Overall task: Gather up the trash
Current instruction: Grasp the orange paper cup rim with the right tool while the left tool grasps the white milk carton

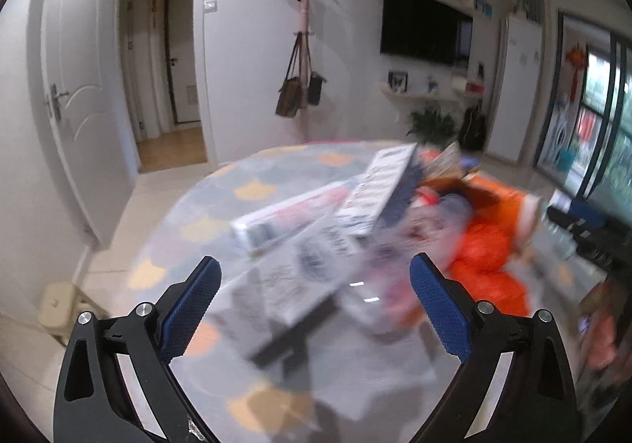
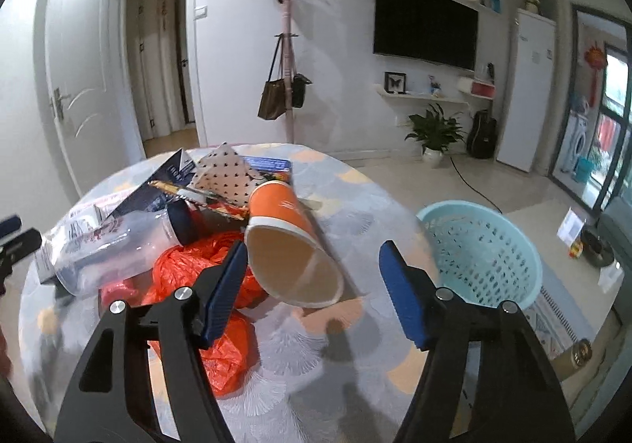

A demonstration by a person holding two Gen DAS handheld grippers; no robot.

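Observation:
A pile of trash lies on a round table (image 2: 347, 214) with a patterned cloth. In the right wrist view, an orange paper cup (image 2: 288, 241) lies on its side, mouth towards me, beside an orange plastic bag (image 2: 189, 265), a clear plastic bottle (image 2: 114, 245) and cardboard packets (image 2: 225, 174). My right gripper (image 2: 312, 265) is open, just before the cup's mouth. In the blurred left wrist view, my left gripper (image 1: 316, 281) is open above flat white packets (image 1: 300, 265), with the orange bag (image 1: 486, 249) to its right.
A light blue perforated basket (image 2: 486, 253) stands on the floor right of the table. A coat stand with bags (image 2: 286, 87), a potted plant (image 2: 434, 135), a wall TV (image 2: 424, 24) and a white door (image 2: 75, 87) lie beyond. A beige stool (image 1: 59, 305) stands at the left.

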